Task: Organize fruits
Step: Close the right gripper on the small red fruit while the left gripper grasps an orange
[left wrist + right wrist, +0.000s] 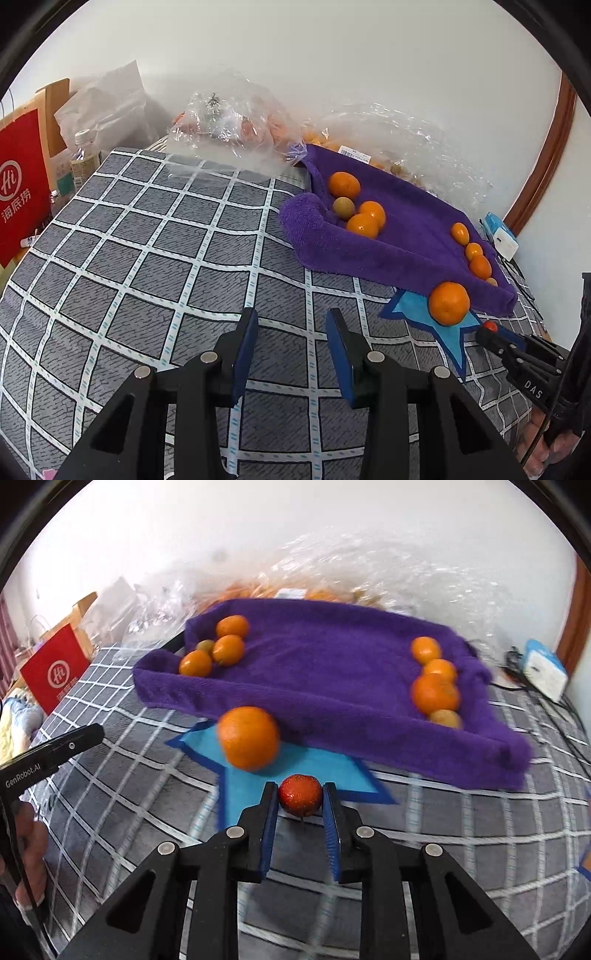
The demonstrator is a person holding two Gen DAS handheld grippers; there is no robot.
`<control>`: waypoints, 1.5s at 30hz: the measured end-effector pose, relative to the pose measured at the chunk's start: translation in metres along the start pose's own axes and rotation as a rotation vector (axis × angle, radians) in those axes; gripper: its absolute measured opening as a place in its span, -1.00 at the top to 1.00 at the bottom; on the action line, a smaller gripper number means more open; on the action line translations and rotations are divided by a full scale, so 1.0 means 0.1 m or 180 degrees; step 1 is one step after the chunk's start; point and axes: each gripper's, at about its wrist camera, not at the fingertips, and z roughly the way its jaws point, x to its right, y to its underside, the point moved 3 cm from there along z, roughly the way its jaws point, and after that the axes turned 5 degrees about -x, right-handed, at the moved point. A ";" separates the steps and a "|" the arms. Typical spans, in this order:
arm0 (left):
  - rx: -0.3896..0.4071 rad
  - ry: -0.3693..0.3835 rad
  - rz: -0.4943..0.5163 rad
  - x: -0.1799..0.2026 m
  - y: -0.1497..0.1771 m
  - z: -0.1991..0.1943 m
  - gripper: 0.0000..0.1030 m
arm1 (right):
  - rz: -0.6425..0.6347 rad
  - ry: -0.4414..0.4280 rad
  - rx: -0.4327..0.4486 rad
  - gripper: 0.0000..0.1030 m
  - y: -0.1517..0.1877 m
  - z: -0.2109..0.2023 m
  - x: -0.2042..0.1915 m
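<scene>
My right gripper (300,793) is shut on a small red fruit (300,799), just above a blue star-shaped mat (317,768). A large orange (248,738) sits on that mat against the front wall of a purple towel-lined tray (314,664). Inside the tray, a few oranges (214,651) lie at the left end and several smaller ones (436,686) at the right end. In the left wrist view my left gripper (291,319) hangs open over the checked cloth with nothing between its fingers. The tray (406,236), the large orange (448,302) and the red fruit (490,325) show to its right.
A grey checked cloth (147,240) covers the surface. Clear plastic bags of fruit (229,122) lie behind the tray against the wall. A red paper bag (20,192) and a bottle (85,151) stand at the left. A white and blue box (500,236) with cables lies right.
</scene>
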 end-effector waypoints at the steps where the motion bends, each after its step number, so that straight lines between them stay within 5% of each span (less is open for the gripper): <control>1: -0.0006 0.0014 -0.0008 0.00 0.00 0.00 0.30 | 0.0014 0.0055 0.0019 0.54 0.02 -0.04 0.07; 19: -0.0149 0.0209 0.0277 0.20 0.05 0.05 0.30 | 0.0416 -0.0105 0.0151 0.53 0.13 -0.07 0.52; 30: -0.0284 0.0317 0.0425 0.27 0.07 0.11 0.30 | 0.0736 0.0203 0.0265 0.53 0.15 -0.14 0.86; 34: -0.0361 0.0169 0.0547 0.36 0.11 0.12 0.29 | 0.0893 0.0244 0.0228 0.53 0.17 -0.13 0.98; 45: -0.0396 0.0370 0.1043 1.15 -0.04 0.13 -0.12 | 0.0997 0.0255 0.0195 0.53 0.22 -0.11 1.04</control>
